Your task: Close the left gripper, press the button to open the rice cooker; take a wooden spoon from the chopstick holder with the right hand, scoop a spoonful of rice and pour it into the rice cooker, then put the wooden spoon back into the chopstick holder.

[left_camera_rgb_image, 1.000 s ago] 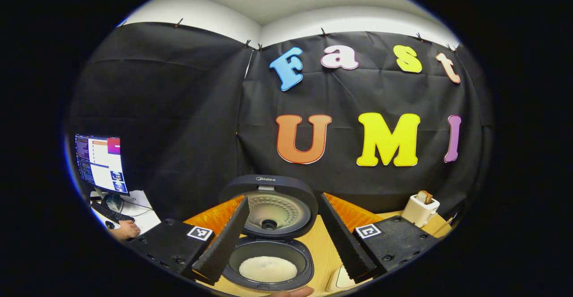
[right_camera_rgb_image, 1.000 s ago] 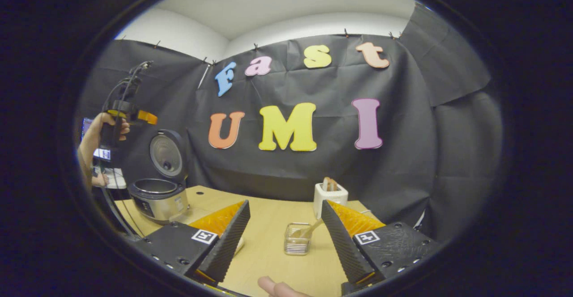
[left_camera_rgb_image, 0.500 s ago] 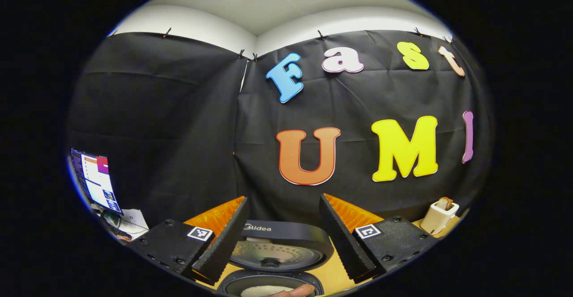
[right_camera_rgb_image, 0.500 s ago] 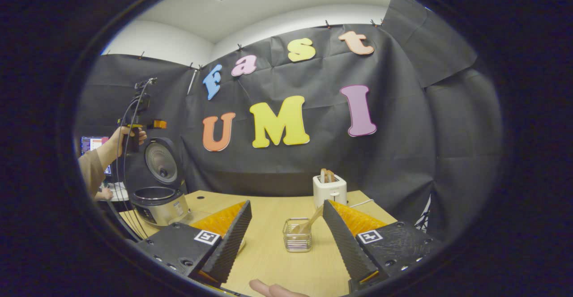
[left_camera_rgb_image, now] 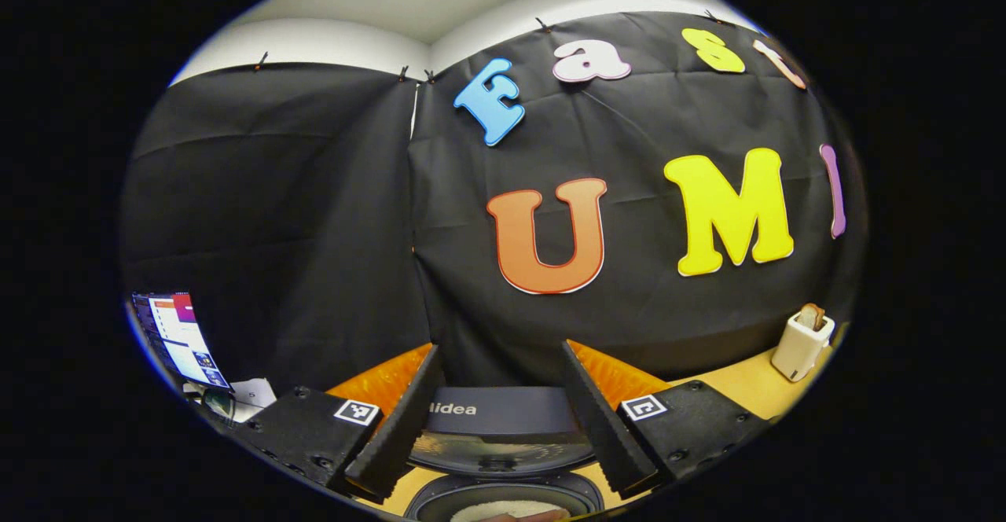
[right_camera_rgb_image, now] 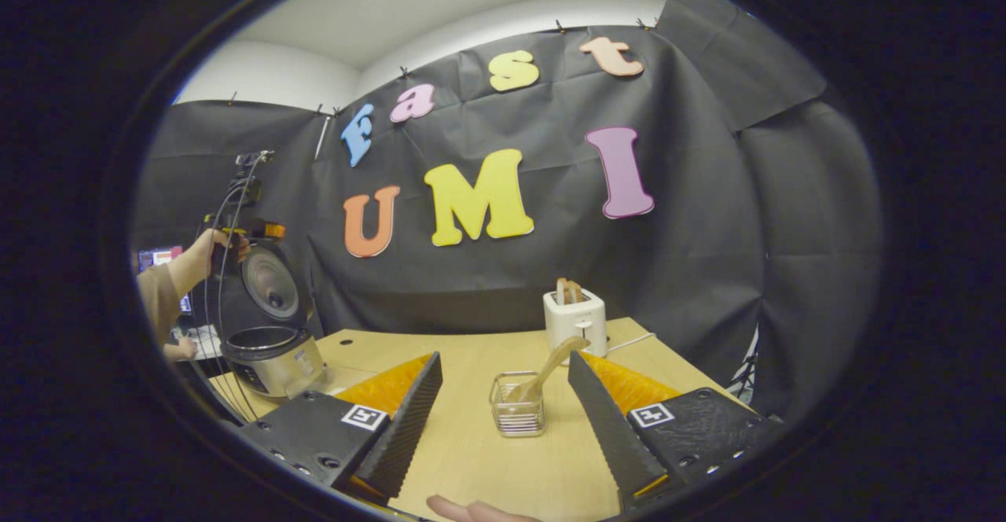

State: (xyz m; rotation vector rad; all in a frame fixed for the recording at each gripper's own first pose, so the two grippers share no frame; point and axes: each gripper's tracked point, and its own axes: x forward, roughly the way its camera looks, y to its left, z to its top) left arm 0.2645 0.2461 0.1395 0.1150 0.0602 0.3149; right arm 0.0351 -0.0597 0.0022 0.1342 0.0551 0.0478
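Note:
The rice cooker (right_camera_rgb_image: pixel 271 361) stands at the table's left end with its lid (right_camera_rgb_image: pixel 269 282) up. In the left gripper view the lid (left_camera_rgb_image: pixel 503 428) sits between my fingers, and the pot holds white rice (left_camera_rgb_image: pixel 503 511) at the bottom edge. My left gripper (left_camera_rgb_image: pixel 500 347) is open above the cooker; the right gripper view shows it held by a hand (right_camera_rgb_image: pixel 240 231). My right gripper (right_camera_rgb_image: pixel 504 357) is open, facing the clear chopstick holder (right_camera_rgb_image: pixel 517 408). A wooden spoon (right_camera_rgb_image: pixel 550 363) leans in the holder, between and beyond my fingers.
A white toaster (right_camera_rgb_image: pixel 576 317) with bread stands behind the holder near the wall, also seen as the toaster (left_camera_rgb_image: pixel 800 341) at right. A monitor (left_camera_rgb_image: pixel 177 337) glows left of the table. A fingertip (right_camera_rgb_image: pixel 471 510) shows at the bottom edge.
The left gripper has lifted, so the cooker has slid down its view. The right gripper has moved closer to the chopstick holder. Both stay open.

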